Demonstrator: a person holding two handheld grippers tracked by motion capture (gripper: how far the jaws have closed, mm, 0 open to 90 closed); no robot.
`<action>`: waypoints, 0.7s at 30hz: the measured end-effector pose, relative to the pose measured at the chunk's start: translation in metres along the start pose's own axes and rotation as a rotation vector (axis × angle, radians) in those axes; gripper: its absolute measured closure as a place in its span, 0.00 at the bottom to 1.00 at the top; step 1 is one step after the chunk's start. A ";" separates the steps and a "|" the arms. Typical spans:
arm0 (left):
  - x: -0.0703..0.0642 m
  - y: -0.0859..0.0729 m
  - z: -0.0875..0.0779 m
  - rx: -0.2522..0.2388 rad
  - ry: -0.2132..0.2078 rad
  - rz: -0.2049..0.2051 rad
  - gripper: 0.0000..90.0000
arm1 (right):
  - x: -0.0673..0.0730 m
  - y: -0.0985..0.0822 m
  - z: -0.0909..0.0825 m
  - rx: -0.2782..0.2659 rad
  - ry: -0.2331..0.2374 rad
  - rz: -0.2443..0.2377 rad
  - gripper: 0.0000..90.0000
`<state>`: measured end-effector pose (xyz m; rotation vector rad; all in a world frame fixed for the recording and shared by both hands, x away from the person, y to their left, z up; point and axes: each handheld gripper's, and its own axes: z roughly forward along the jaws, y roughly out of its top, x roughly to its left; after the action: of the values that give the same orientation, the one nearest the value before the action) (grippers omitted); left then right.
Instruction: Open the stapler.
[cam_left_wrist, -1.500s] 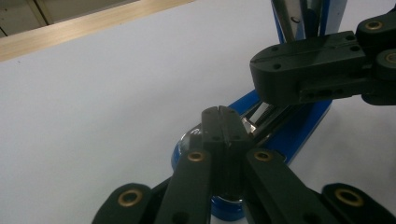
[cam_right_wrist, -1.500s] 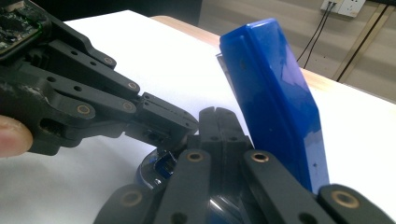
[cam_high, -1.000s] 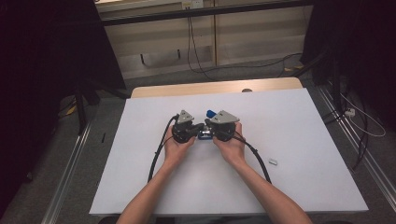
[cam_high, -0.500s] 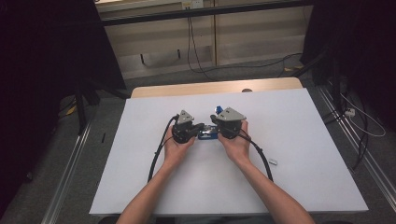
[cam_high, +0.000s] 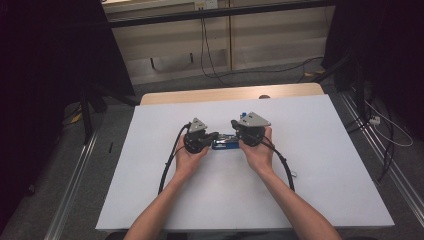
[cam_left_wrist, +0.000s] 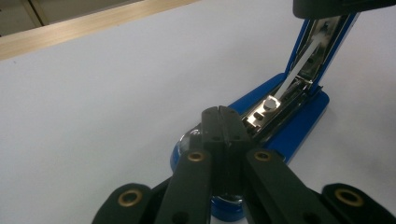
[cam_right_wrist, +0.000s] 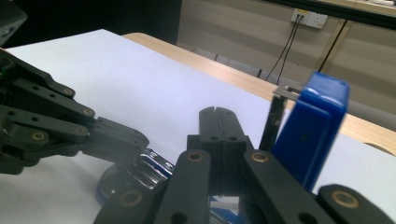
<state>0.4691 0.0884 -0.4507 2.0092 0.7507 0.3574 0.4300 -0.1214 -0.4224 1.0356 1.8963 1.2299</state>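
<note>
A blue stapler (cam_high: 225, 143) lies on the white table between my two grippers. Its blue lid (cam_left_wrist: 322, 42) stands swung up off the base (cam_left_wrist: 299, 128), baring the chrome staple channel (cam_left_wrist: 280, 100). My left gripper (cam_left_wrist: 219, 116) is shut, its tips resting over the stapler's rounded front end with nothing between the jaws. My right gripper (cam_right_wrist: 218, 114) is also shut and holds nothing, with the raised lid (cam_right_wrist: 317, 130) just to its right. In the high view the left gripper (cam_high: 215, 135) and right gripper (cam_high: 238, 136) face each other across the stapler.
The white table top (cam_high: 320, 150) has bare room on all sides. A small pale object (cam_high: 295, 174) lies right of the person's right forearm. Black cables (cam_high: 170, 160) trail from both grippers. A wooden strip (cam_high: 210, 95) runs along the far edge.
My right gripper has shifted a little to the right and up, away from the left gripper, which stayed put. More of the stapler shows between them.
</note>
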 end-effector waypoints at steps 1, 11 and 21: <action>0.000 0.000 0.000 0.001 0.000 0.000 1.00 | -0.001 0.000 -0.001 0.000 -0.001 0.001 1.00; 0.000 0.000 0.000 0.001 0.004 0.001 1.00 | -0.016 -0.007 -0.011 0.001 -0.030 0.018 1.00; -0.001 0.000 0.000 0.002 0.000 -0.002 1.00 | -0.028 -0.012 -0.020 0.001 -0.049 0.045 1.00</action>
<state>0.4684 0.0881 -0.4507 2.0099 0.7535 0.3556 0.4238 -0.1573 -0.4238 1.1046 1.8453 1.2176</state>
